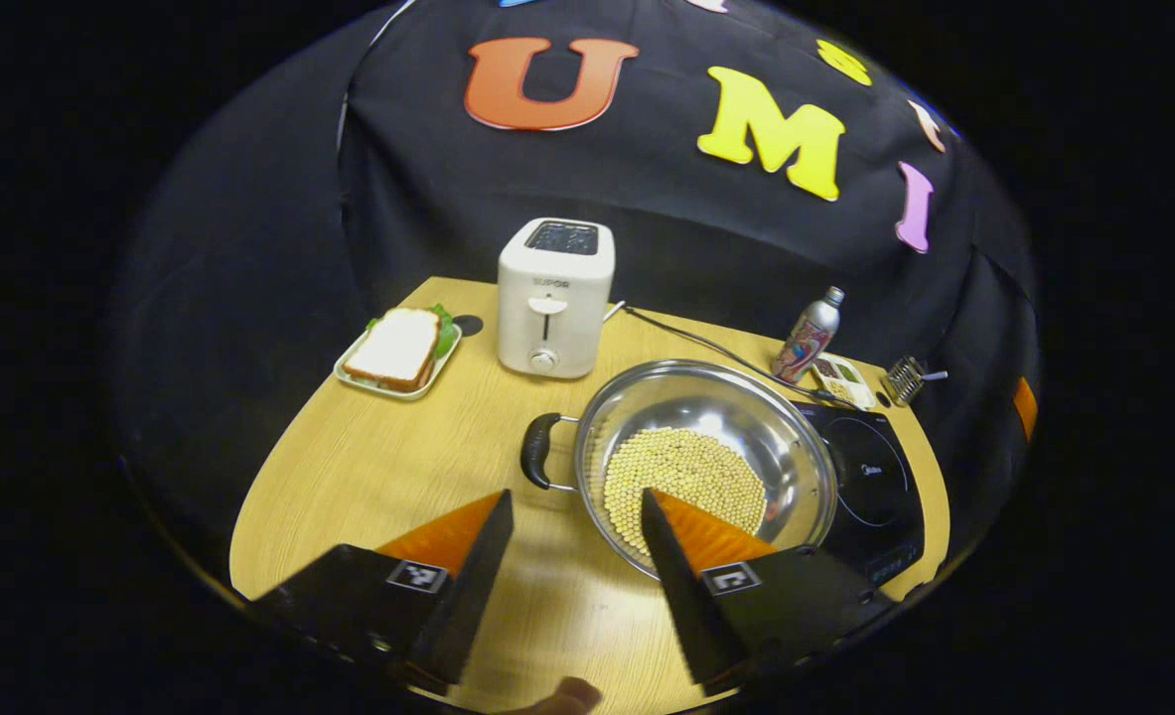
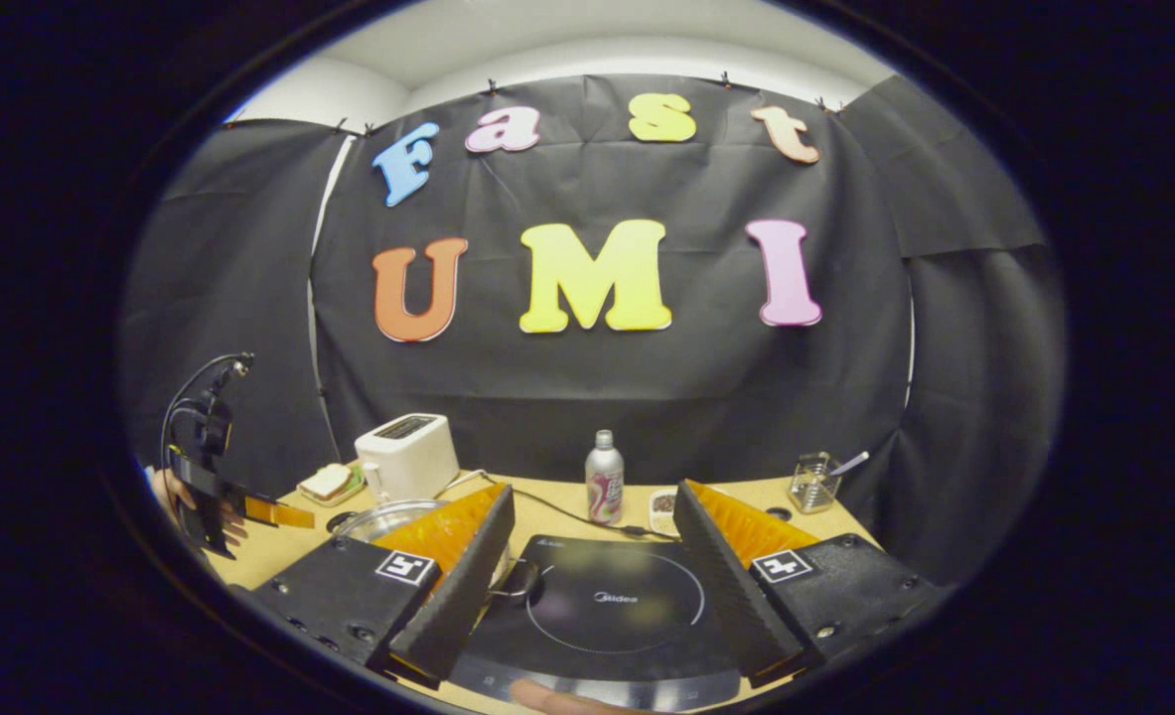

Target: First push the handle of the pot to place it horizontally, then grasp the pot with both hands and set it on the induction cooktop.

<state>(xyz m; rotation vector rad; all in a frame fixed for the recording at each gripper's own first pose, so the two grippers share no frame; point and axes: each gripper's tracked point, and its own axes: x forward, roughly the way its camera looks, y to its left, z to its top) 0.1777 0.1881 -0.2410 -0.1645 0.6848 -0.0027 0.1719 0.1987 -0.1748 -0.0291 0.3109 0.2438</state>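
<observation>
Steel pot (image 1: 711,462) beside the cooktop (image 1: 870,487)
Handle (image 1: 537,452) points left, just ahead of the left gripper (image 1: 572,526); both grippers' fingers apart, holding nothing.

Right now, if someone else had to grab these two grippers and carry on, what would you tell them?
Left gripper: open, holding nothing, hovering over the table near the pot's near rim.
Right gripper: open, empty, over the induction cooktop.
Pot: steel, with pale beans in it, sitting on the table, its right edge against or slightly over the cooktop. Its black handles already lie side to side; the left handle is free.
Done: handle appears horizontal.
Left: grip the pot with both grippers, lift it, set it centred on the cooktop. Mind the toaster and bottle behind.
</observation>
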